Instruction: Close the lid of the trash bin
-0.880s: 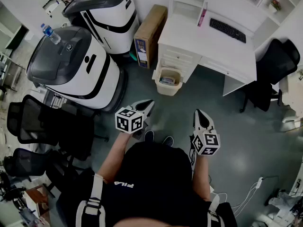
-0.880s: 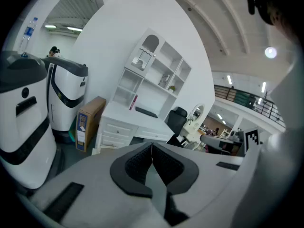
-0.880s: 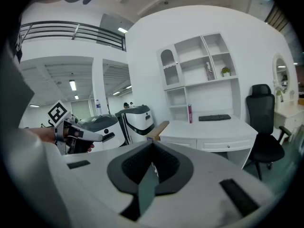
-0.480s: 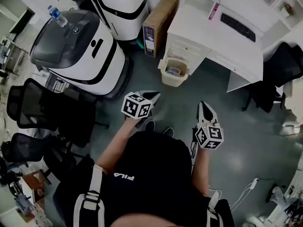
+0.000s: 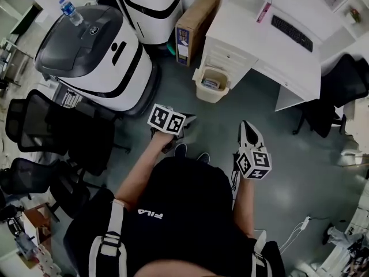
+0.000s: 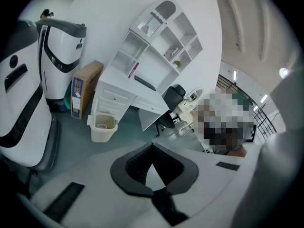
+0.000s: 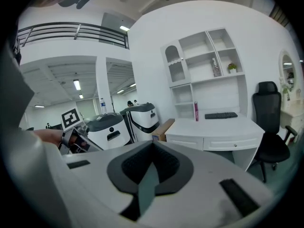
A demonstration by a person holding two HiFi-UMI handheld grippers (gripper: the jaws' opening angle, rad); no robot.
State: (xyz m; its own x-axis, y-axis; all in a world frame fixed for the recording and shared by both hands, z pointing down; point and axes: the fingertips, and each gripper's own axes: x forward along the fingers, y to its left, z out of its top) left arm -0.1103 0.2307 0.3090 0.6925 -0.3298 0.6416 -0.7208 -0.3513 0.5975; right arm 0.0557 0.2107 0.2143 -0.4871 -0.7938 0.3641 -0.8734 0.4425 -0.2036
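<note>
The trash bin [image 5: 211, 84] is a small beige bin on the floor against the white desk; its top stands open and things show inside. In the left gripper view the trash bin [image 6: 103, 127] sits ahead and to the left, well beyond the jaws. My left gripper [image 5: 185, 120] is shut and empty, a stretch short of the bin. My right gripper [image 5: 245, 126] hangs to the right of it, jaws together with nothing held. The tips meet in both gripper views: left gripper [image 6: 152, 144], right gripper [image 7: 153, 142]. The right gripper view does not show the bin.
Two large white-and-black machines [image 5: 92, 56] [image 5: 151, 4] stand at the left, one with a water bottle [image 5: 70, 11] on top. A cardboard box [image 5: 196, 19] leans beside the desk [image 5: 271, 45], which carries a keyboard [image 5: 291, 32]. Black chairs [image 5: 52, 137] [image 5: 340, 85] flank the floor.
My left gripper has moved forward, toward the bin. The right gripper has barely shifted. The head view has drifted a little, so the bin sits higher in it.
</note>
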